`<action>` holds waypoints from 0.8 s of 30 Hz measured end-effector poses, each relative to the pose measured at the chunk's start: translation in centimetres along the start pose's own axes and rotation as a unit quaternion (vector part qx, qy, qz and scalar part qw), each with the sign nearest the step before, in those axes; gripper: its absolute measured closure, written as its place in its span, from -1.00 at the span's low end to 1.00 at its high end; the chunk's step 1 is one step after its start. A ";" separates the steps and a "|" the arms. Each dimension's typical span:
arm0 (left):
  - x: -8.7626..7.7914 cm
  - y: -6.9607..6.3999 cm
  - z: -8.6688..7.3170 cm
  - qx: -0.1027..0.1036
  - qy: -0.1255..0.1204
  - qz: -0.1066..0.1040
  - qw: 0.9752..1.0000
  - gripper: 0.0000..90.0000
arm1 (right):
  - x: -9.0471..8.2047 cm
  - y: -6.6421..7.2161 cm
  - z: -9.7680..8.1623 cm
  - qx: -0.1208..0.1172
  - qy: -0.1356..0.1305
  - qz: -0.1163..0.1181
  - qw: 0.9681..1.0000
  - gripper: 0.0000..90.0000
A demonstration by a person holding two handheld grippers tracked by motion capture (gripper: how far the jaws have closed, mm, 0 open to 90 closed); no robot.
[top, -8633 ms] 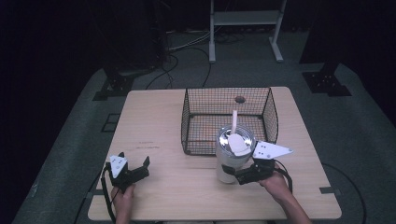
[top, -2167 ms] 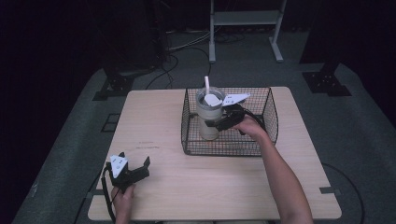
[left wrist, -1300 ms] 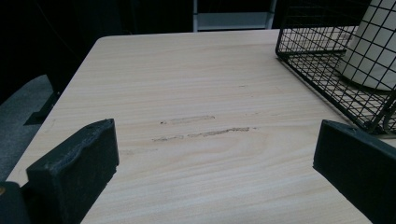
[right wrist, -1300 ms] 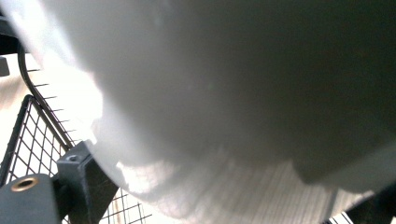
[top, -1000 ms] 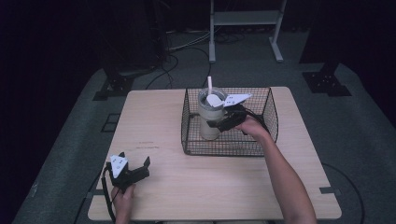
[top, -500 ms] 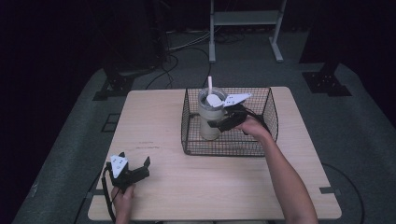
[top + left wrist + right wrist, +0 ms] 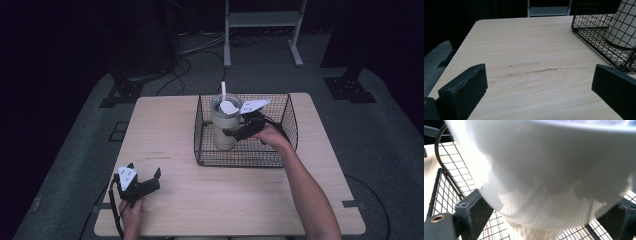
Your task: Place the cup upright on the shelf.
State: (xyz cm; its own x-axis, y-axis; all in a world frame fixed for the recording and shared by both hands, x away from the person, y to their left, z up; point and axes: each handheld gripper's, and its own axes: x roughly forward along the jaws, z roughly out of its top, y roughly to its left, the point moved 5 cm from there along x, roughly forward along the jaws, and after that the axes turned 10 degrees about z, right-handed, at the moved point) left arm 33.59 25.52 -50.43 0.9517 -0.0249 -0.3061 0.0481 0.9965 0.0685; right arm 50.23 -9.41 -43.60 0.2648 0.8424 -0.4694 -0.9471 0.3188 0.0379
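A pale tumbler with a lid and a white straw stands upright inside the black wire basket, at its left side. My right gripper reaches over the basket's right part and is shut on the tumbler's side. In the right gripper view the tumbler sits between both jaws, with basket mesh below. My left gripper rests open on the table near the front left corner. The left gripper view has its jaws wide apart over bare wood, with the basket and tumbler at the upper right.
The wooden table has faint scuff marks ahead of the left gripper. Beyond the far edge are a white metal frame, cables on the floor and dark stand feet.
Over the whole span the right gripper carried the tumbler from the table in front of the basket into the basket. In the last second it barely shifted. The left gripper stayed put.
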 end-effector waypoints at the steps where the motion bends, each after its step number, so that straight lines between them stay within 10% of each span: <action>1: 0.0 0.0 0.0 0.000 0.000 0.000 1.000 -1.00 | -0.1 0.0 0.0 0.001 0.000 -0.001 1.000 -0.82; 24: 0.0 0.0 0.0 0.003 0.002 0.003 1.000 -1.00 | -3.0 0.9 0.2 0.014 0.004 -0.019 1.000 -0.81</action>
State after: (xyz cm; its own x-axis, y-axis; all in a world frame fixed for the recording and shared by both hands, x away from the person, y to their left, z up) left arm 33.63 25.49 -50.46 0.9510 -0.0186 -0.3088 0.0440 0.9962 0.0756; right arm 48.64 -11.53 -41.99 0.2979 0.8258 -0.4788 -0.9312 0.3617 0.0444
